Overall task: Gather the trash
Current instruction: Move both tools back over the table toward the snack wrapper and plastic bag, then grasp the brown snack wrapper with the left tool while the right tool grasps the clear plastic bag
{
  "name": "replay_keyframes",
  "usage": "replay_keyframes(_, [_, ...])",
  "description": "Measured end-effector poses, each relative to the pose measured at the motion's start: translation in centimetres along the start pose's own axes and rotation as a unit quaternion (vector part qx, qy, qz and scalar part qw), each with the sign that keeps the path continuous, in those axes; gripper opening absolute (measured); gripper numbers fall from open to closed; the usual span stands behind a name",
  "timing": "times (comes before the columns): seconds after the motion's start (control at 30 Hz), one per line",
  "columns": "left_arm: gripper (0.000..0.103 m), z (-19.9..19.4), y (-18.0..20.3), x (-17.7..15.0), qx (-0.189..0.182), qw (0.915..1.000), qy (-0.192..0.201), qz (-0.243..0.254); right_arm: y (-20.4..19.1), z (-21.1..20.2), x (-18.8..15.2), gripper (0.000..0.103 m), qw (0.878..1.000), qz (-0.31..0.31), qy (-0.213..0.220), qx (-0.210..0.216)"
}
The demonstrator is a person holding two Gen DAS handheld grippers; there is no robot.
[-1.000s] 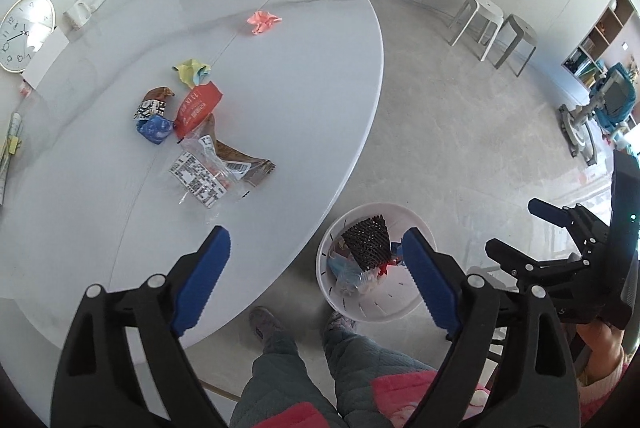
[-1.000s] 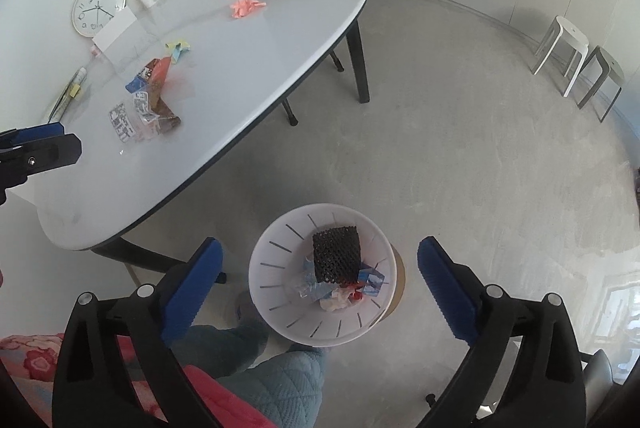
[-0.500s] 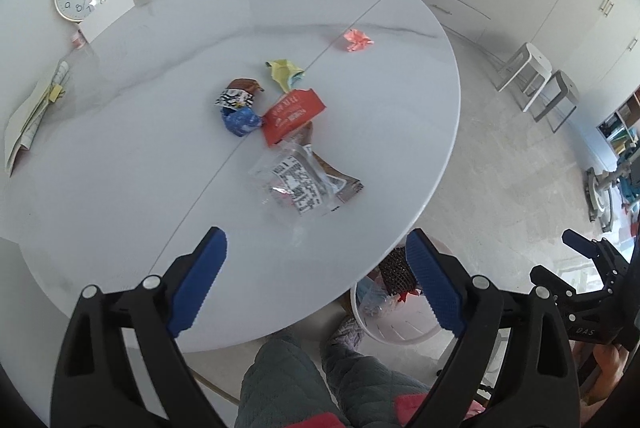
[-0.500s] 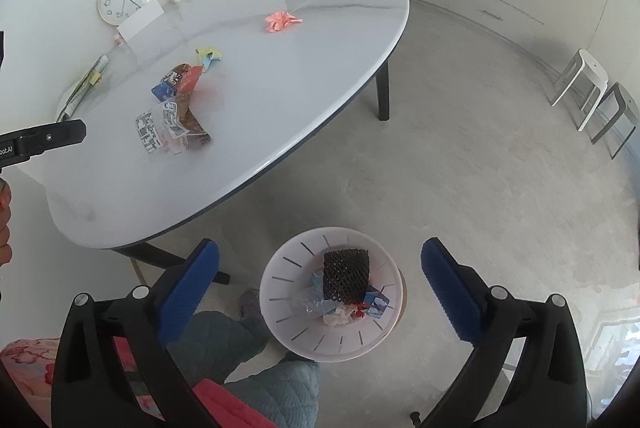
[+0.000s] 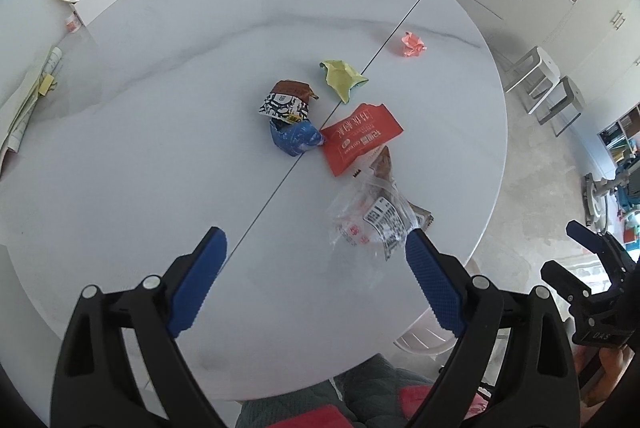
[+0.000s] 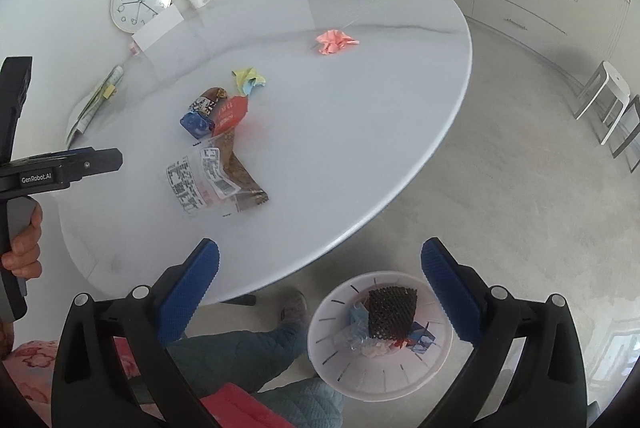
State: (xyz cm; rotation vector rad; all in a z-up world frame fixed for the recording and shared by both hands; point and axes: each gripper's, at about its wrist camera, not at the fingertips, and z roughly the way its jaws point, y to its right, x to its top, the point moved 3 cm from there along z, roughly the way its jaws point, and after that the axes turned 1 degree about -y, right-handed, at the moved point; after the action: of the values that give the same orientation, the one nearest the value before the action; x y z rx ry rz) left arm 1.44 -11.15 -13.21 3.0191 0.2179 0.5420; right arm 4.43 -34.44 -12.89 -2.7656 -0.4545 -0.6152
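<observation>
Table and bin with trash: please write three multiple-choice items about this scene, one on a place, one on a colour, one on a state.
1. Where does the white bin stand?
A. on the table
B. on the floor beside the table
C. on a stool

2. What colour is the crumpled paper lying farthest from the other wrappers?
A. pink
B. black
C. green

3. How is the left claw?
A. shut on a wrapper
B. open and empty
C. shut on the clock

Answers:
1 B, the right wrist view shows it on the floor past the table edge.
2 A, it lies alone, pink.
3 B, its blue fingers stand wide apart above the table with nothing between.
</observation>
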Motion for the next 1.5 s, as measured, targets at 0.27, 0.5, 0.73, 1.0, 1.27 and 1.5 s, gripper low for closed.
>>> replay_keyframes(0.27, [0.087,4.5,-3.4,5.0,-0.019,0.9990,-0.022,0.033,-5.0,4.3,2.6,0.100,1.000,0.000,-0.014,0.014])
replay_keyframes(0.5, [0.085,9.4,-4.2,9.3,-0.024,0.9956,-0.051,0.074,-8.1,6.9,4.1,0.100,1.000,0.008,-0.021,0.006])
replay_keyframes(0.73, [0.071,14.5,-4.1,12.1,-0.013,0.9905,-0.094,0.099,-9.8,9.5,4.9,0.100,0.999,0.015,-0.045,-0.009])
replay_keyframes(1.0, [0.045,16.2,-2.6,13.3,-0.017,0.9854,-0.098,0.138,-9.9,10.9,5.2,0.100,0.997,0.028,-0.065,-0.021])
replay_keyframes(1.27, [0.030,15.2,-2.9,14.9,-0.059,0.9865,-0.084,0.128,-9.9,11.2,5.3,0.100,0.997,0.024,-0.075,-0.019])
replay_keyframes(1.5, [0.029,13.9,-4.4,15.4,-0.065,0.9905,-0.069,0.100,-10.3,11.6,5.5,0.100,0.997,0.016,-0.078,0.004])
